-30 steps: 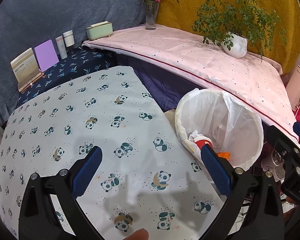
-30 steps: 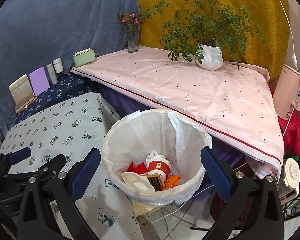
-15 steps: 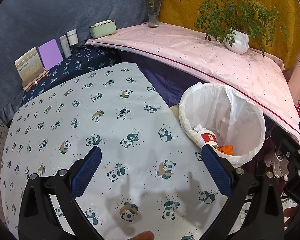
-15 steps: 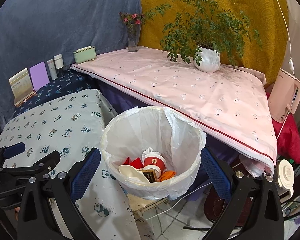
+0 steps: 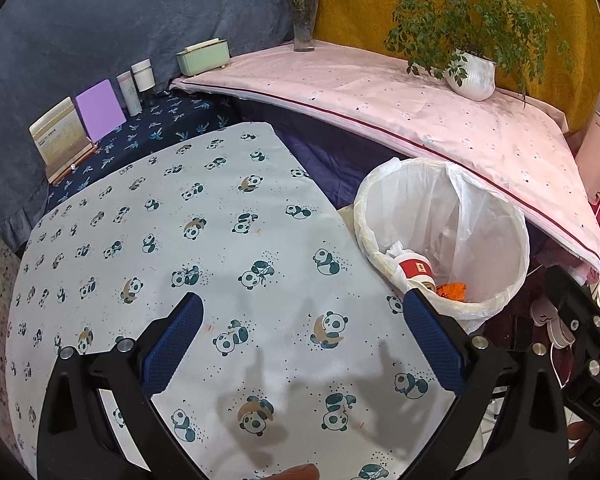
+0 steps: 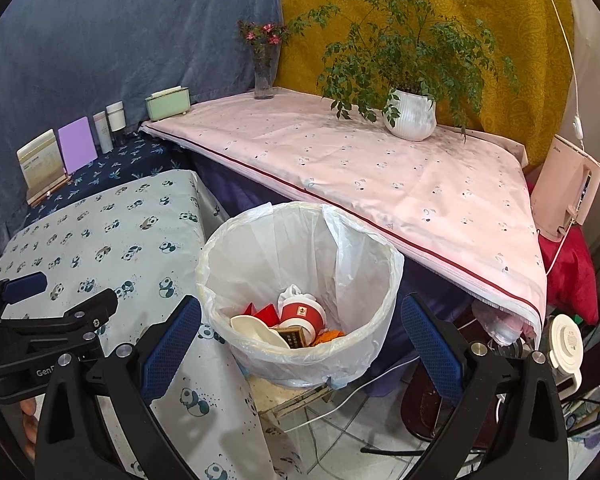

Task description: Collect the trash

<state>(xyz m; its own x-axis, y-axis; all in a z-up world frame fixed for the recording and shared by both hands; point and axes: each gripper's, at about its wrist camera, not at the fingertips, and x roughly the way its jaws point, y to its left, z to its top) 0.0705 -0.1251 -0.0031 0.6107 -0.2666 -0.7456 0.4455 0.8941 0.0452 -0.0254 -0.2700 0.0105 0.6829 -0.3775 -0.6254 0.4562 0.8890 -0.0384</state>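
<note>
My left tool hangs over the counter with the panda cloth, its blue fingers spread wide with nothing between them. Just to the right of the counter stands the trash bin with a white bag in it. Down inside lie a red paper cup, a white plate, red scraps and something orange. My right tool hangs above the bin, spread wide too, holding nothing. Behind the bin is a pink counter with a potted plant on it
</note>
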